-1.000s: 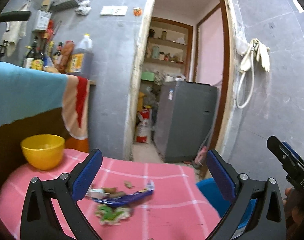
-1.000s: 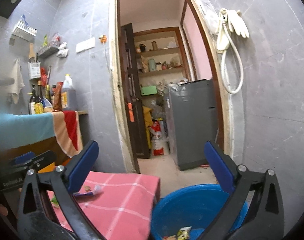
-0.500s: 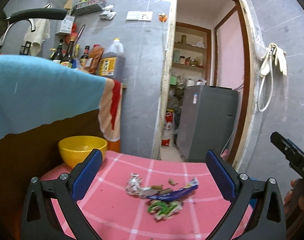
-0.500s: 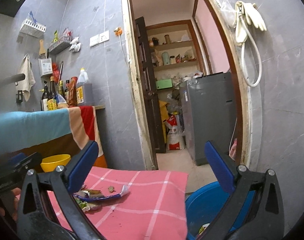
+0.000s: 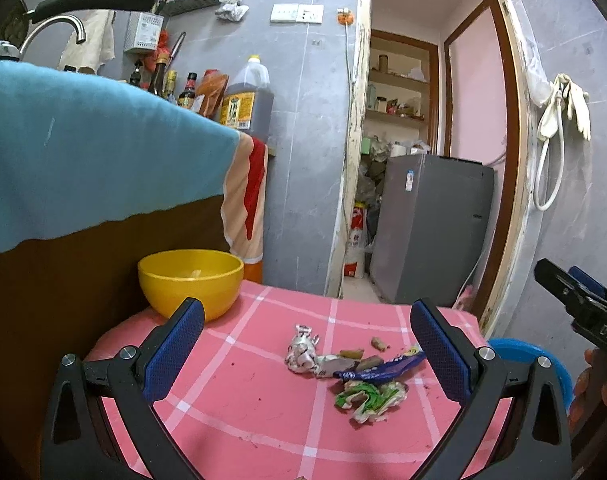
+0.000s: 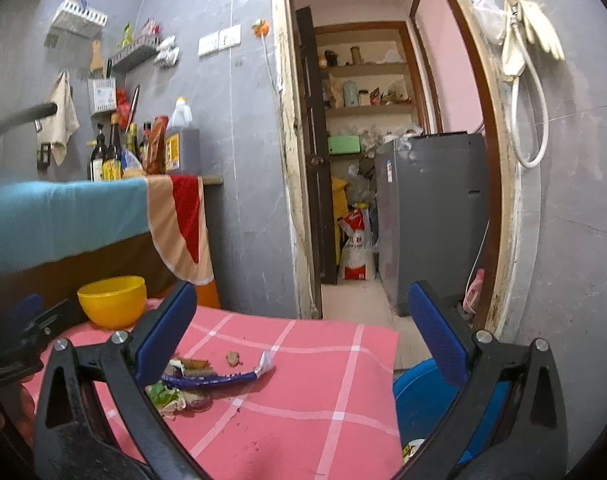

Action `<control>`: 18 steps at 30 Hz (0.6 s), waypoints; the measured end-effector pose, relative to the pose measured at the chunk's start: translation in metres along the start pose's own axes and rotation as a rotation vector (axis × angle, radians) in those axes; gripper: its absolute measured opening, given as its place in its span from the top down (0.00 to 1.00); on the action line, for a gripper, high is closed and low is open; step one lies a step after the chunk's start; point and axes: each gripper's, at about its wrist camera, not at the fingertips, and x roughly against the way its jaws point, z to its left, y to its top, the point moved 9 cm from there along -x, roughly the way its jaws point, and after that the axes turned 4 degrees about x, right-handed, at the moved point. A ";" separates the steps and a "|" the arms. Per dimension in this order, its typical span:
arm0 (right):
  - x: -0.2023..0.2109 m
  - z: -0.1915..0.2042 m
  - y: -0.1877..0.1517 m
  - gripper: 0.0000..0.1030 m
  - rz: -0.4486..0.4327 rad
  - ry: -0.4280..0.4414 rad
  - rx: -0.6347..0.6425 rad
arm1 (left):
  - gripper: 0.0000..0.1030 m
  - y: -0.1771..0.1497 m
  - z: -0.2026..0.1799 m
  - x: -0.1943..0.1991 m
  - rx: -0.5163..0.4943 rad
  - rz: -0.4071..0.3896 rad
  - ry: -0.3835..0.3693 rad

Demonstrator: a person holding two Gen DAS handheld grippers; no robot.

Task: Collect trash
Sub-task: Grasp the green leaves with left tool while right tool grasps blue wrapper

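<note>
A small heap of trash lies on the pink checked tablecloth (image 5: 239,392): a crumpled silver wrapper (image 5: 301,354), a blue wrapper (image 5: 383,369), a green and white wrapper (image 5: 369,396) and a few brown scraps (image 5: 379,344). The blue wrapper (image 6: 219,377) and green wrapper (image 6: 163,394) also show in the right wrist view. My left gripper (image 5: 307,344) stands open above the near table, the heap between its fingers and a little ahead. My right gripper (image 6: 303,328) is open and empty, right of the heap. A blue basin (image 6: 413,396) sits below the table's right edge, with a scrap inside.
A yellow bowl (image 5: 189,280) stands at the table's back left. A counter draped in a teal cloth (image 5: 83,160) rises to the left, with bottles behind it. Beyond the table an open doorway (image 6: 363,200) leads to a grey appliance (image 5: 431,232). A hand (image 5: 599,380) holds the right gripper.
Both cameras have swung left and pulled back over the table, so the trash heap now sits farther right in the left view. The blue basin has slid toward the right edge. Both grippers stayed open.
</note>
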 end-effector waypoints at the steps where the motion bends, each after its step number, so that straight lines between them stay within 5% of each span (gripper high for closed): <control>1: -0.003 0.001 -0.002 0.00 0.016 0.002 0.004 | 0.02 -0.002 0.000 -0.002 -0.002 0.012 -0.002; 8: -0.032 0.007 -0.024 0.03 0.160 0.037 0.022 | 0.02 -0.028 -0.001 -0.024 0.006 0.170 -0.050; 12: -0.051 0.011 -0.040 0.21 0.260 0.061 0.040 | 0.03 -0.043 -0.002 -0.036 0.026 0.273 -0.083; 18: -0.074 0.018 -0.066 0.39 0.397 0.114 0.047 | 0.27 -0.060 -0.012 -0.050 0.061 0.401 -0.176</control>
